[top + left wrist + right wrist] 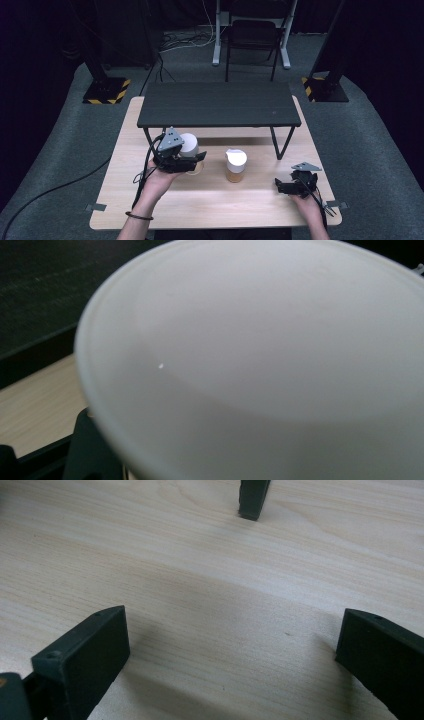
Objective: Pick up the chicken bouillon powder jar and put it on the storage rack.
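High view: left gripper (192, 162) holds white-lidded jar (189, 146); right gripper (285, 186) gapes.

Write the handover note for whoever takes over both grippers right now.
Left gripper: at the left jar, whose white lid fills its own view; it seems shut on the jar, though the jaws are mostly hidden.
Right gripper: open, holding nothing, low over the wooden table at the right front.
Second jar: white lid on, amber contents, upright at mid-table, untouched.
Black shelf: bare on top.
Done: left jar reached, probably gripped.
Left: likely move it, then deal with the second jar.
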The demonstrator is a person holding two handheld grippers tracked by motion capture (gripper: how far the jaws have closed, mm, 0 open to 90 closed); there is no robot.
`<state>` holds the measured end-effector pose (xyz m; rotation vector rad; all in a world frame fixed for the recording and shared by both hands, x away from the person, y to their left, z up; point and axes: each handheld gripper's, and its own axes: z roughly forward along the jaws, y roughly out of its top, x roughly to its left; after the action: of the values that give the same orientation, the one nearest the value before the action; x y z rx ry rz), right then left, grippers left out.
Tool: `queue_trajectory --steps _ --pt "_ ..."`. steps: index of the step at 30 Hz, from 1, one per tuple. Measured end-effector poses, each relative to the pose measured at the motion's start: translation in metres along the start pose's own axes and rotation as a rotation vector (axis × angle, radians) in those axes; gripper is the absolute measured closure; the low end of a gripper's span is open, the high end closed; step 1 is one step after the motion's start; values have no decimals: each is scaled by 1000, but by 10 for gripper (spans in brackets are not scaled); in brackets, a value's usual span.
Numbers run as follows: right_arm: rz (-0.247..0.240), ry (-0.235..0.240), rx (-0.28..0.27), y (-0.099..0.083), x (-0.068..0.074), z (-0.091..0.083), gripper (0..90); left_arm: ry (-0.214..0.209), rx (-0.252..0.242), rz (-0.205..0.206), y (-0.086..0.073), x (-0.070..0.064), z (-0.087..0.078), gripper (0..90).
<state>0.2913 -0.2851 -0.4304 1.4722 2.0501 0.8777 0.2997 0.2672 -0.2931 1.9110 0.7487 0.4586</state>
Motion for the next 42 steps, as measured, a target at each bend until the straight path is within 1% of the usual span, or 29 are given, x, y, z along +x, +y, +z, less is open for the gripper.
queue_trajectory --steps 2,3,6,13,15,19,24,27,29,35,37,40,42 --pt "0 0 0 0 0 0 0 4 5 5 6 1 -1 340" --pt "1 0 -1 0 0 0 0 14 5 13 12 1 -1 340" --pt "2 -1 0 0 0 0 0 21 -3 13 21 4 -3 340" --pt "2 -1 0 0 0 0 0 42 -5 42 46 5 -6 340" --pt "2 -1 0 0 0 0 0 51 -7 45 55 6 -7 340" --pt "2 -1 0 0 0 0 0 53 -24 31 68 11 -9 340" --pt "2 0 0 0 0 0 0 77 -24 27 84 16 -10 341" --pt "0 1 0 0 0 0 0 92 -25 10 91 21 -8 341" --pt "0 2 0 0 0 0 0 107 -20 2 96 25 -6 341" --pt "-1 3 -1 0 -1 1 0 137 -2 -19 110 36 5 341" --pt "-3 3 -2 0 -1 1 0 142 11 -25 115 40 9 341" --pt "-3 3 -2 0 -1 1 0 154 22 -22 121 43 15 341" --pt "-3 3 -2 0 -1 1 0 164 25 -32 124 46 20 341"
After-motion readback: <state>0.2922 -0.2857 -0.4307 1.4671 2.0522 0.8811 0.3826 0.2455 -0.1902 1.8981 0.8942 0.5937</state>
